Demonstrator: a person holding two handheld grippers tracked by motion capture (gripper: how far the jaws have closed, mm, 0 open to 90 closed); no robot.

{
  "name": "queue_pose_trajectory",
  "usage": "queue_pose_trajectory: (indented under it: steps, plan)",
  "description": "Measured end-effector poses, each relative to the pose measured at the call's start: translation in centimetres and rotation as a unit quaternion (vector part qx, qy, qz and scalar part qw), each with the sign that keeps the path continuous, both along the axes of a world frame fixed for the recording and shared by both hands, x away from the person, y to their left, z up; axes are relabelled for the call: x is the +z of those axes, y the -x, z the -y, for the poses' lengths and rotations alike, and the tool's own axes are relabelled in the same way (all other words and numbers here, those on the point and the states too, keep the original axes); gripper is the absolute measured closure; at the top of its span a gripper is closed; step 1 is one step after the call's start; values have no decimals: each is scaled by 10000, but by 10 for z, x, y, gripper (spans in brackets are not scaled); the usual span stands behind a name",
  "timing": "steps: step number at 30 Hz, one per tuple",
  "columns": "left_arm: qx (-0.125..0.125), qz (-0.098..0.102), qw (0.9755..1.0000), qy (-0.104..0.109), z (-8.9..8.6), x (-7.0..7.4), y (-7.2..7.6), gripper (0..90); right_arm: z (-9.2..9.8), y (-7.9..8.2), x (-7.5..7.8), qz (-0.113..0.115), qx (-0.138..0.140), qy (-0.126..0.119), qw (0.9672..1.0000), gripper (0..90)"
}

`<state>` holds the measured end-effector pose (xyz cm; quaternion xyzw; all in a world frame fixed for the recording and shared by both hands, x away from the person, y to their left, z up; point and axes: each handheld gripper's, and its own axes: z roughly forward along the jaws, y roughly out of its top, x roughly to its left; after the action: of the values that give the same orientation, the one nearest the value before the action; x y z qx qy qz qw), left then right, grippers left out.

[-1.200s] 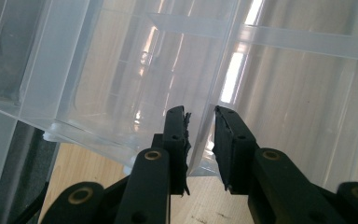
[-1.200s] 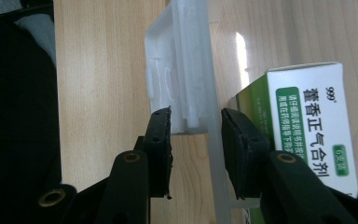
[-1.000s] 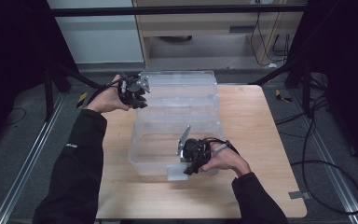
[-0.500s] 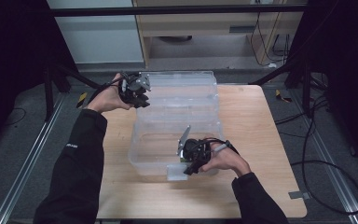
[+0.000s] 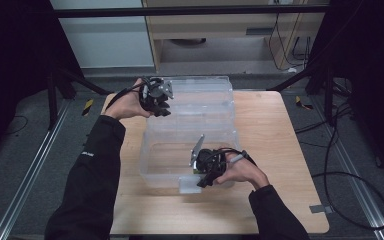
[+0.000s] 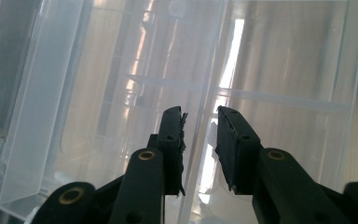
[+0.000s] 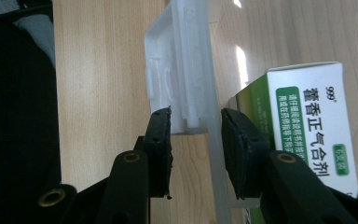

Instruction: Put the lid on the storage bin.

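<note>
A clear plastic storage box stands on the wooden table, its hinged lid raised at the far side. My left gripper is at the lid's left end. Its jaws have just been opening, and the lid's thin clear edge stands between the pads without being pressed. My right gripper is shut on the box's front wall, one pad outside by the white latch, the other inside. A green and white medicine carton lies in the box against the inner jaw.
The table has bare wood to the right of the box and along the near edge. A black frame post stands at the far left, and cables trail over the floor at the right.
The left gripper has shifted slightly to the right along the lid's edge, and its jaws stand a little wider. The right hand and the box have kept still.
</note>
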<state>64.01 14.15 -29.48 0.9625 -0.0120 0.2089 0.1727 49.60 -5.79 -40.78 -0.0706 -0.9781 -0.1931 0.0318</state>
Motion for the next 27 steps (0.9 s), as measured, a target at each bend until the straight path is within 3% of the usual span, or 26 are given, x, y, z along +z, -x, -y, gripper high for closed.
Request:
queue_pose_trajectory:
  steps: [8, 18, 22, 27]
  plan:
    - [52, 33, 10000, -68, 4, 0, 0, 770, 0, 0, 0, 23, -9, -14, 10000, 642]
    - [99, -171, 9996, -219, 10, 0, 3, 832, 0, 0, 0, -1, -36, 0, 10000, 642]
    - [183, -235, 9986, -434, 16, 2, 8, 855, 1, -1, -1, -31, -92, -41, 9999, 642]
    - [113, -259, 9987, -424, 17, 3, 9, 869, 2, 0, -1, 13, -91, -56, 9999, 644]
